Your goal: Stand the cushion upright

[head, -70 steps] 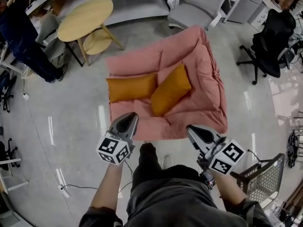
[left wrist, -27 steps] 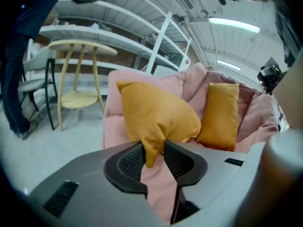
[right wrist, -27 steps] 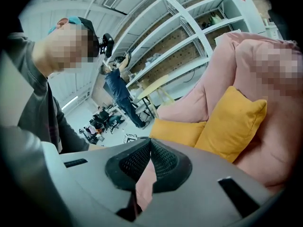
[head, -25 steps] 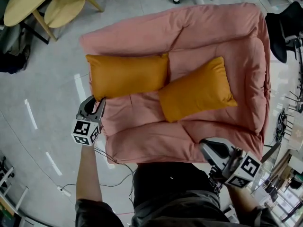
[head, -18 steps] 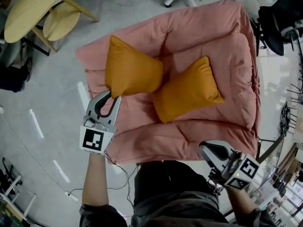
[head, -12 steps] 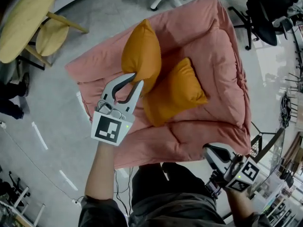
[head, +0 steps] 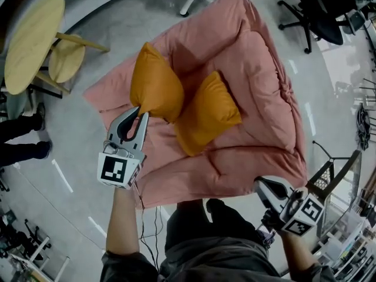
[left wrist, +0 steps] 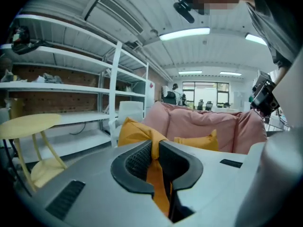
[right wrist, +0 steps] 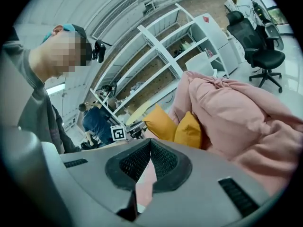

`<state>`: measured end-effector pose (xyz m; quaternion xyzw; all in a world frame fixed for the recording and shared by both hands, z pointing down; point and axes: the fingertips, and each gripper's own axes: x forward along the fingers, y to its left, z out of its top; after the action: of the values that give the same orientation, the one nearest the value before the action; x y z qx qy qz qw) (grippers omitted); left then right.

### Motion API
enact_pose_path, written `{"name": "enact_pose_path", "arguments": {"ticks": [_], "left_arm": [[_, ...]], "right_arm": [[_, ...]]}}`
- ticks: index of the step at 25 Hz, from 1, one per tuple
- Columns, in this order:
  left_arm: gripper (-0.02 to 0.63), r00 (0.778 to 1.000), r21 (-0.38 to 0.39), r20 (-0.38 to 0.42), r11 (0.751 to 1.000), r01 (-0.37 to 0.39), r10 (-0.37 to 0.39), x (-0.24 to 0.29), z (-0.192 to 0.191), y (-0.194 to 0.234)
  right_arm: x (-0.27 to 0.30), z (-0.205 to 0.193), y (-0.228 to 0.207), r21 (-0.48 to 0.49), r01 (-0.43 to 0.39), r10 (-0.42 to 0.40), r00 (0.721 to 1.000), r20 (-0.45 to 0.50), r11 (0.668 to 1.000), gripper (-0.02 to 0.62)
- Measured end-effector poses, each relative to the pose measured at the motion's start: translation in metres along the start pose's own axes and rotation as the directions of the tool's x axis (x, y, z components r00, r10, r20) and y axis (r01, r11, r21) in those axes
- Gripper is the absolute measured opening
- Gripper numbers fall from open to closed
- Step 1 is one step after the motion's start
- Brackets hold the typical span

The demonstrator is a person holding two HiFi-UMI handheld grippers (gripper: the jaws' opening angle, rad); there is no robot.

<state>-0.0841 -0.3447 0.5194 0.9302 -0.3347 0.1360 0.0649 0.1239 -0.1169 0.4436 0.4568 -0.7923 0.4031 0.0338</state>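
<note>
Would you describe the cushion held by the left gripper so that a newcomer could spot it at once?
Find the big pink sofa on the floor; two orange cushions sit on it. The one meant is the left cushion, nearer the round wooden table. Unlike the right cushion, which lies on the seat, it stands up, a corner pinched between the closing jaws of the left gripper.

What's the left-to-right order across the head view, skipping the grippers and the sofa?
Round wooden table → first orange cushion → second orange cushion → black office chair.
</note>
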Motion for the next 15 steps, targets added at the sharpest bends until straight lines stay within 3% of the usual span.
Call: {"name": "enact_pose_path", "arguments": {"ticks": [5, 8, 12, 15], "left_arm": [[0.043, 0.992, 0.028, -0.023, 0.992, -0.124, 0.125, -0.037, 0.001, 0.041], [0.043, 0.989, 0.073, -0.039, 0.988, -0.138, 0.141, -0.034, 0.006, 0.042], [0.043, 0.999, 0.093, -0.039, 0.996, -0.006, 0.010, 0.025, -0.006, -0.006], [0.043, 0.994, 0.090, -0.055, 0.991, 0.102, -0.097, 0.094, -0.022, -0.054]], "right_arm": [[0.003, 0.001, 0.005, -0.009, -0.038, 0.038, 0.999, -0.008, 0.999, 0.009], [0.006, 0.002, 0.007, -0.016, -0.049, 0.048, 0.999, -0.015, 0.999, 0.009], [0.009, 0.001, 0.006, -0.009, -0.040, 0.040, 0.999, -0.026, 0.999, 0.009], [0.008, 0.000, -0.001, 0.003, -0.011, 0.011, 1.000, -0.026, 1.000, 0.009]]}}
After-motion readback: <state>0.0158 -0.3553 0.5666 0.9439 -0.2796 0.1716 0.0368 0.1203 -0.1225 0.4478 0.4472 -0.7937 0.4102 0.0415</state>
